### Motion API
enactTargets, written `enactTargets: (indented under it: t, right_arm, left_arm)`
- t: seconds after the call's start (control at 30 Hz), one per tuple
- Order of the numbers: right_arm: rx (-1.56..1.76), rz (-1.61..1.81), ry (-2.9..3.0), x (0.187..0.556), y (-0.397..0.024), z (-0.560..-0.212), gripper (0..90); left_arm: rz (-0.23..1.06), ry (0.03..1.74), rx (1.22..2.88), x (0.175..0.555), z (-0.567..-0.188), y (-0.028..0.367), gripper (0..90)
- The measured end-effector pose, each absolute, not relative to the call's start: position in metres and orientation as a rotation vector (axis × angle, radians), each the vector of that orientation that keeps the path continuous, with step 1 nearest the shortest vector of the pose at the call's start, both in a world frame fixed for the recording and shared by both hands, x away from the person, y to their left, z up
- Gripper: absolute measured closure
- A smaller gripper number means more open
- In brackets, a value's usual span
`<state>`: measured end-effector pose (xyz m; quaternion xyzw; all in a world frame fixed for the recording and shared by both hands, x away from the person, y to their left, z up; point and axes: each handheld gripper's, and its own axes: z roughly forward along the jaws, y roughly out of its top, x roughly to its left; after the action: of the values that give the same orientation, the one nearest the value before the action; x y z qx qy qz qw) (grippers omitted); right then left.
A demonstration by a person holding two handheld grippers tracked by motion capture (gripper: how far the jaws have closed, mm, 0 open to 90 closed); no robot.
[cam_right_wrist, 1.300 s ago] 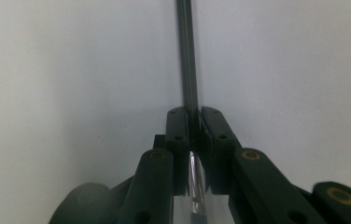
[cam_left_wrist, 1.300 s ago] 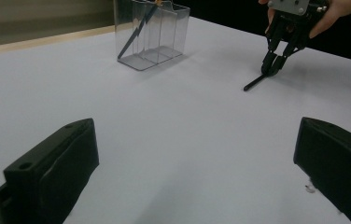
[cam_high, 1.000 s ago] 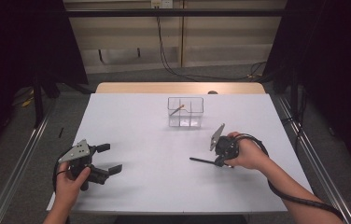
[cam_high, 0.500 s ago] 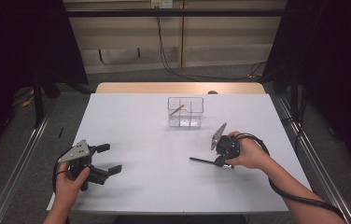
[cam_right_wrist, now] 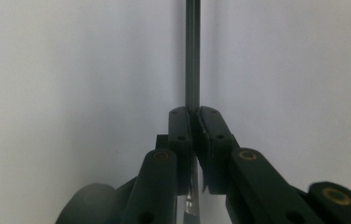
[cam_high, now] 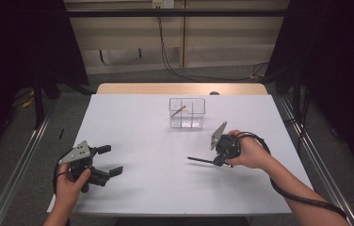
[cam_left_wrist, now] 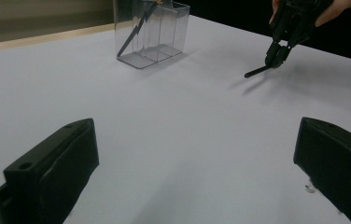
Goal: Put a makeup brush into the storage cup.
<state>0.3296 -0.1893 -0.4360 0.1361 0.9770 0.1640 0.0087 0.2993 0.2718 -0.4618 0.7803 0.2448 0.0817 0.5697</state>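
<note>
Right gripper (cam_high: 218, 161): jaws clamped on a thin dark rod (cam_right_wrist: 192, 56), which juts level from the tips, just above the table (cam_high: 142, 188). Left gripper (cam_high: 110, 162): jaws wide apart, empty, resting near the table's edge. Judged step: carrying the rod. Next move calls for tipping it upright over the clear bin (cam_high: 187, 114), which holds one stick (cam_high: 178, 111).
</note>
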Motion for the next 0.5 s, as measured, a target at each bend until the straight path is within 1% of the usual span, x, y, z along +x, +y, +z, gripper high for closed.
enactTargets:
  t: [0.5]
  right_arm:
    - [0.355,0.521,3.062,0.33,-0.174,-0.429,84.9]
  left_arm:
    - [0.189,0.554,1.848,0.301,-0.46,0.264,0.0]
